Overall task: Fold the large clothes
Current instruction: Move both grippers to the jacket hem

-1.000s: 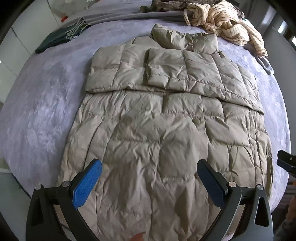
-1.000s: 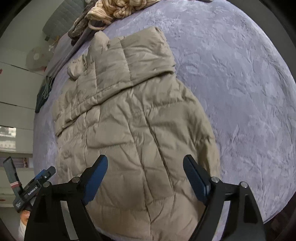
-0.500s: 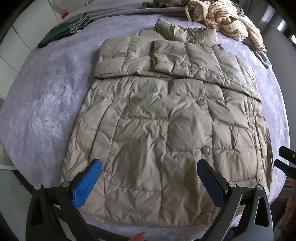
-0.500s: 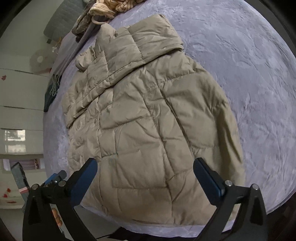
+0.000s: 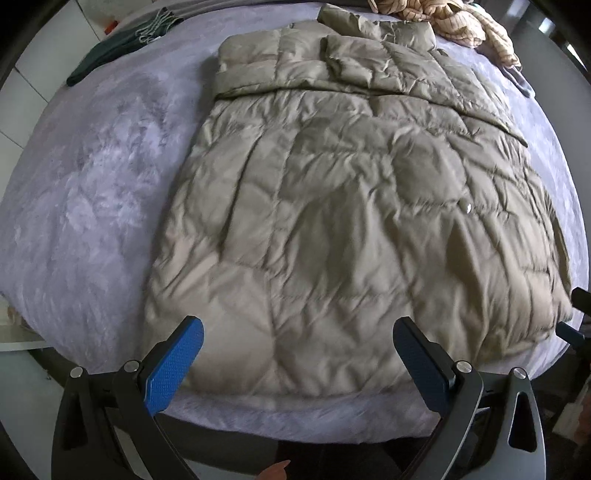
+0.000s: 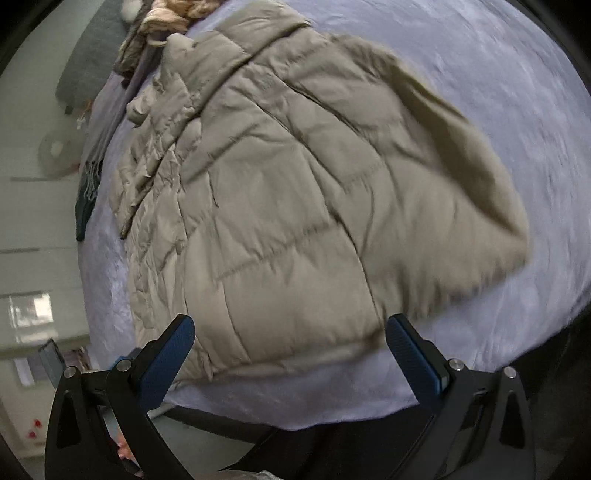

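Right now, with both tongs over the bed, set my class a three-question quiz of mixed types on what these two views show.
1. True or false: the left tongs are clamped on the hem of the khaki puffer coat.
2. Multiple choice: what lies beyond the coat's collar end, at the far edge of the bed? A) a striped cream garment B) a red pillow C) a laptop
3. Fill in: the right tongs stand ____ above the coat's near edge, holding nothing.

Key:
1. False; their jaws are spread and nothing sits between them.
2. A, the striped cream garment.
3. open
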`<state>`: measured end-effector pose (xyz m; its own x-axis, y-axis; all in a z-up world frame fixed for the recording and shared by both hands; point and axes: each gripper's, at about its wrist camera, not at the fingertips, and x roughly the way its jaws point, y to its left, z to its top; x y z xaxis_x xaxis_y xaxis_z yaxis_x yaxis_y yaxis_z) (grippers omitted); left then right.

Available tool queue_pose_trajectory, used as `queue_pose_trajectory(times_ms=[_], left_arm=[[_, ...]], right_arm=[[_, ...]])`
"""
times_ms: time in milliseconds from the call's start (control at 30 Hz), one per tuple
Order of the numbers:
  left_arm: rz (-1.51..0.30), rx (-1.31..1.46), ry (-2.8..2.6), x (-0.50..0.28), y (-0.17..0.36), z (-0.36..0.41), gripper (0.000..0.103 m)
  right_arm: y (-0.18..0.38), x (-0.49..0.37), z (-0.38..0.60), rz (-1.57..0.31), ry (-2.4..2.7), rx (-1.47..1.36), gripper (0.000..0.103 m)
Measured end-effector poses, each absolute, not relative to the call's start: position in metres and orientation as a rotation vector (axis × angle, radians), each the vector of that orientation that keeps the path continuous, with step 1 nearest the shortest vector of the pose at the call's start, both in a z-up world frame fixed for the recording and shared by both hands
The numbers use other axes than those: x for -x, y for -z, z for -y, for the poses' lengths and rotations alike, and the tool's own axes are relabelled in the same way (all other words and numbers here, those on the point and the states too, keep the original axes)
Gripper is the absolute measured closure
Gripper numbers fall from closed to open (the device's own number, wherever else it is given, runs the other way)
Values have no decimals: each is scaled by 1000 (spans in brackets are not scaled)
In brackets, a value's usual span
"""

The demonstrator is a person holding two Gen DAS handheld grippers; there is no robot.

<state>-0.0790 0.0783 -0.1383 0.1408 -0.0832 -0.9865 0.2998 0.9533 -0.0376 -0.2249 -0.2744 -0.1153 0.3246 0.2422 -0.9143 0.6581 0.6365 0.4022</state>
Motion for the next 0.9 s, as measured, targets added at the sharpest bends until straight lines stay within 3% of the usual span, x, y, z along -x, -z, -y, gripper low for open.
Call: queue_pose_trajectory(times_ms=[367,667,900], left_arm=[[-1431,-31,258,93,141,-135,0],[-1570,506,338,115,176,-176,0],[-1573,698,320,119,209,-175,1]], right_arm=[[112,270,284,-1170,418,-1048,0],[124,275,312,-1188,398,-1154,0],[156,279,329,-1134,377,-1313,0]])
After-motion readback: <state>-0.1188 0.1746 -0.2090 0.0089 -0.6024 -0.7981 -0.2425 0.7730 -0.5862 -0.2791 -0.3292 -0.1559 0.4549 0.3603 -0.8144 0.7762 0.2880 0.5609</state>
